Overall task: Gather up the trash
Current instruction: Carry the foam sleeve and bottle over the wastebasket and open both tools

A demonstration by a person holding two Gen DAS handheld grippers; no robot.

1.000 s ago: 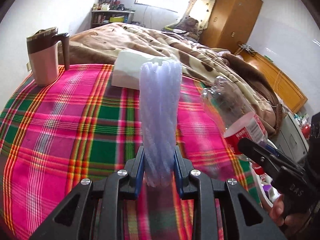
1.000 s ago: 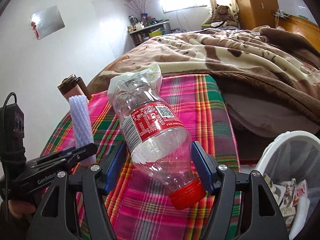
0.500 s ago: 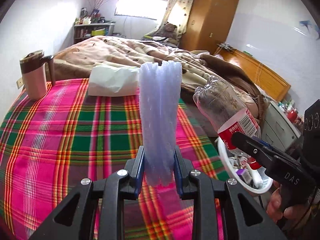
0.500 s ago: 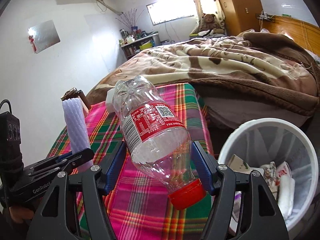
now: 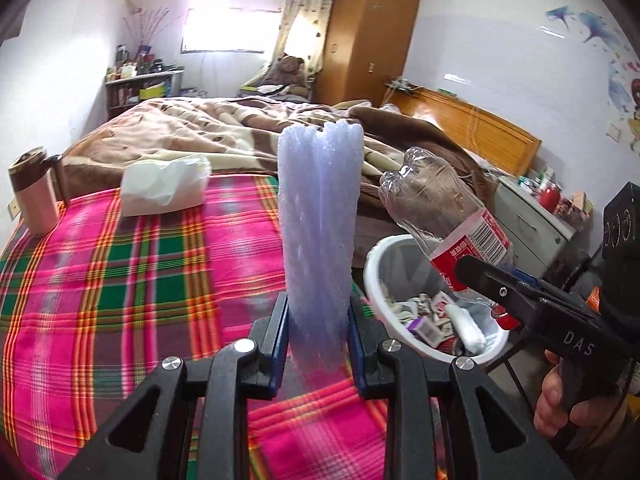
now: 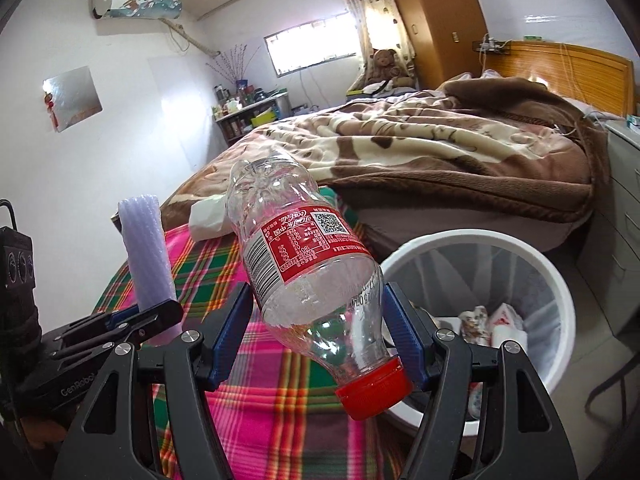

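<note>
The left gripper (image 5: 318, 344) points forward and somewhat downward, its two blue-padded fingers (image 5: 279, 340) drawn close and pressing on the lower end of a pale purple foam sleeve (image 5: 320, 216), which stands upright between them. The right gripper (image 6: 318, 336) is angled down in much the same way, with its jaws set wide and clamped on the shoulder of a clear plastic bottle (image 6: 308, 268), cap end nearest the camera. In the left wrist view, a hand (image 5: 560, 396) wraps the right gripper's handle at the lower right edge.
</note>
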